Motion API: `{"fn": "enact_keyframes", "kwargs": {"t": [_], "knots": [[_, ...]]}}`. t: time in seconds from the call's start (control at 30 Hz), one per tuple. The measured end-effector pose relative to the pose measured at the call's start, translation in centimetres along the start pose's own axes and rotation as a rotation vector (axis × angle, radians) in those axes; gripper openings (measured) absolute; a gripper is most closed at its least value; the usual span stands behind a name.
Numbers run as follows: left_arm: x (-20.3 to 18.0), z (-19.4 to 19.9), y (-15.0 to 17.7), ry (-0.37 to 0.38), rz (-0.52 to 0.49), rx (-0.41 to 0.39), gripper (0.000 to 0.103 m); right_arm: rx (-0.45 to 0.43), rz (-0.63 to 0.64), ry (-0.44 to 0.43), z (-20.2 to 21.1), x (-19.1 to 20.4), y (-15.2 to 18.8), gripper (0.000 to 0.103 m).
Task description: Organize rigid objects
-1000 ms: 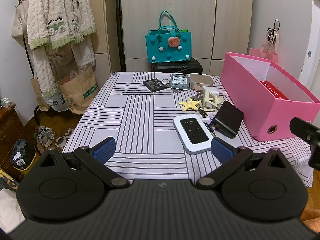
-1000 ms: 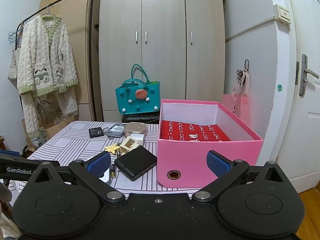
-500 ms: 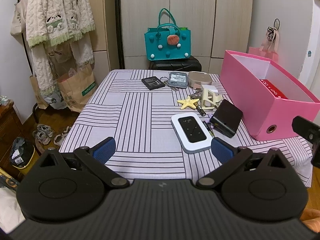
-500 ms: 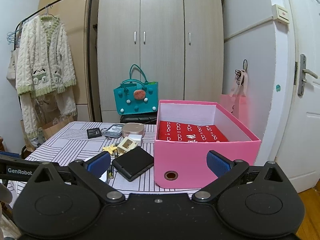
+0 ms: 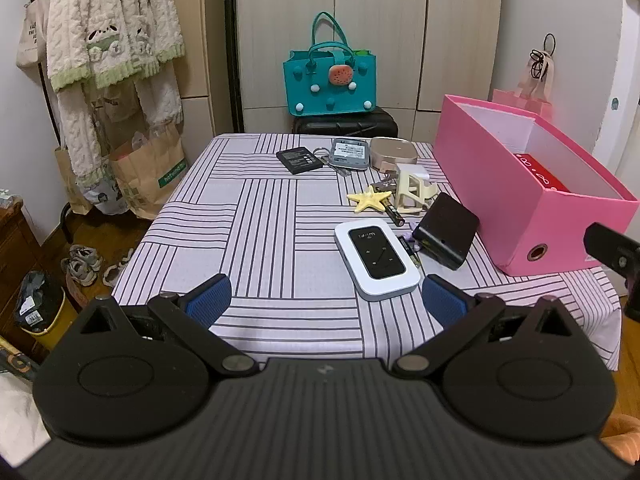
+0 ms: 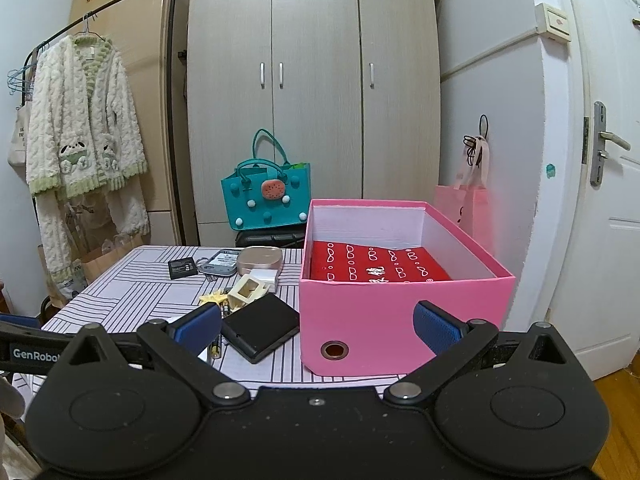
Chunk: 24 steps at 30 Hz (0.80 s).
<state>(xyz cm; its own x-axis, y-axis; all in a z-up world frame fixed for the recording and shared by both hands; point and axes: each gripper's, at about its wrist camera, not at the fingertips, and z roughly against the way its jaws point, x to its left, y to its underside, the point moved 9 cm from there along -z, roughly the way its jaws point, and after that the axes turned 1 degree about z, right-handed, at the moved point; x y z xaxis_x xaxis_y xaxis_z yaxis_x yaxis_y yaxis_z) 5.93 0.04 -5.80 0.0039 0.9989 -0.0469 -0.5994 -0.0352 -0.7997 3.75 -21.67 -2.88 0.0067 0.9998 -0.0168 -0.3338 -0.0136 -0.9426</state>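
A pink box (image 5: 520, 188) stands on the right of the striped table (image 5: 256, 216); it holds a red packet (image 6: 376, 266). Left of it lie a white pocket router (image 5: 376, 258), a black case (image 5: 446, 230), a yellow starfish (image 5: 368, 199), a battery (image 5: 394, 214), a cream plastic stand (image 5: 412, 192), a gold tin (image 5: 393, 153), a grey device with keys (image 5: 349, 153) and a flat black battery pack (image 5: 299, 159). My left gripper (image 5: 324, 304) is open and empty above the near table edge. My right gripper (image 6: 318, 326) is open and empty before the box.
A teal bag (image 5: 331, 84) sits on a black case behind the table, before wardrobe doors. A clothes rack with a fleece robe (image 5: 108, 40) and paper bags stands at the left. A white door (image 6: 608, 200) is at the right. Shoes lie on the floor at left.
Both grippers have drawn back slightly from the table and risen a little. Nothing on the table has moved.
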Motion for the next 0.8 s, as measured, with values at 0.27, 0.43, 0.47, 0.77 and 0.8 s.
{"fn": "enact_keyframes", "kwargs": {"t": [0.27,0.43,0.47,0.77,0.8], "knots": [[0.1,0.0,0.1,-0.002,0.003,-0.001,0.103,-0.005,0.0,0.008,0.1,-0.4,-0.1,0.103],[0.1,0.0,0.1,0.0,0.002,0.0,0.103,-0.003,-0.012,0.019,0.0,-1.0,-0.1,0.103],[0.1,0.0,0.1,0.0,0.002,0.0,0.103,-0.003,-0.013,0.02,-0.1,-1.1,-0.1,0.103],[-0.1,-0.3,0.2,-0.006,0.003,0.014,0.103,0.009,-0.006,0.013,-0.6,-0.9,0.1,0.103],[-0.1,-0.4,0.2,-0.007,0.003,0.016,0.103,0.01,-0.004,0.012,-0.7,-0.9,0.1,0.103]]}}
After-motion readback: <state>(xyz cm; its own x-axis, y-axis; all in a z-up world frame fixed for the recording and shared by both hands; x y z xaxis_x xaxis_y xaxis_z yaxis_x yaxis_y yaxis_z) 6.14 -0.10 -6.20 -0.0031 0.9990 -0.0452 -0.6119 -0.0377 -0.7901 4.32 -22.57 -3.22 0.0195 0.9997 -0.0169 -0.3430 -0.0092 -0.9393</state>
